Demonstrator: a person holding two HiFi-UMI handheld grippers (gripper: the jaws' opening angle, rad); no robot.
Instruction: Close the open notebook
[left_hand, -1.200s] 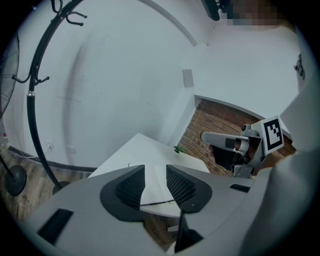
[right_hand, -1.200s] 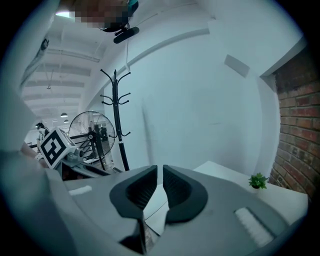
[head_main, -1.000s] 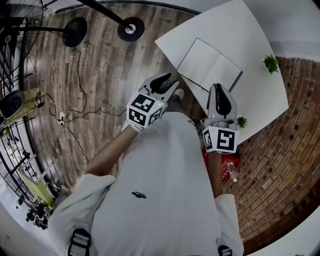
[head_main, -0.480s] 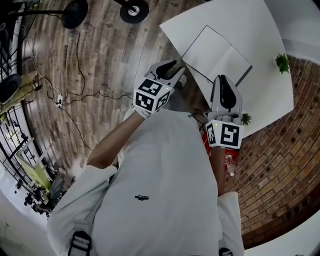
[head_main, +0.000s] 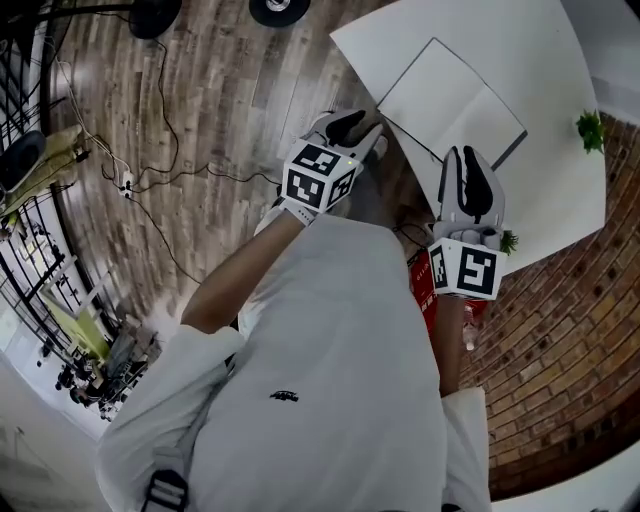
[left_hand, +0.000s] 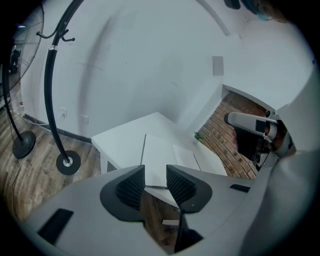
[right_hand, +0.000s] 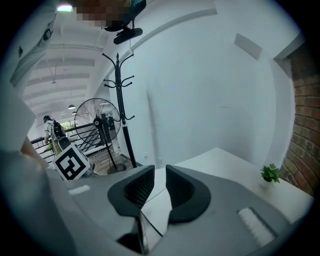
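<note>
The open notebook (head_main: 450, 95) lies flat on the white table (head_main: 540, 190), white pages up, with a dark cover edge at its right side. My left gripper (head_main: 350, 125) hovers off the table's near-left edge, just short of the notebook's near corner, open and empty. In the left gripper view the notebook (left_hand: 165, 160) shows beyond the left gripper (left_hand: 155, 175). My right gripper (head_main: 468, 158) is over the table's near edge, beside the notebook's right side. Its jaws have just been opening, with nothing between them. The notebook (right_hand: 157, 207) shows through the gap of the right gripper (right_hand: 160, 177).
A small green plant (head_main: 590, 128) stands at the table's far right, and another (head_main: 510, 242) at its near edge. A coat stand (left_hand: 52, 75) and cables are on the wooden floor to the left. A fan (right_hand: 97, 117) is behind. Brick floor lies on the right.
Both grippers have come lower and closer to the table's near edge and the notebook. The notebook has stayed open and in place.
</note>
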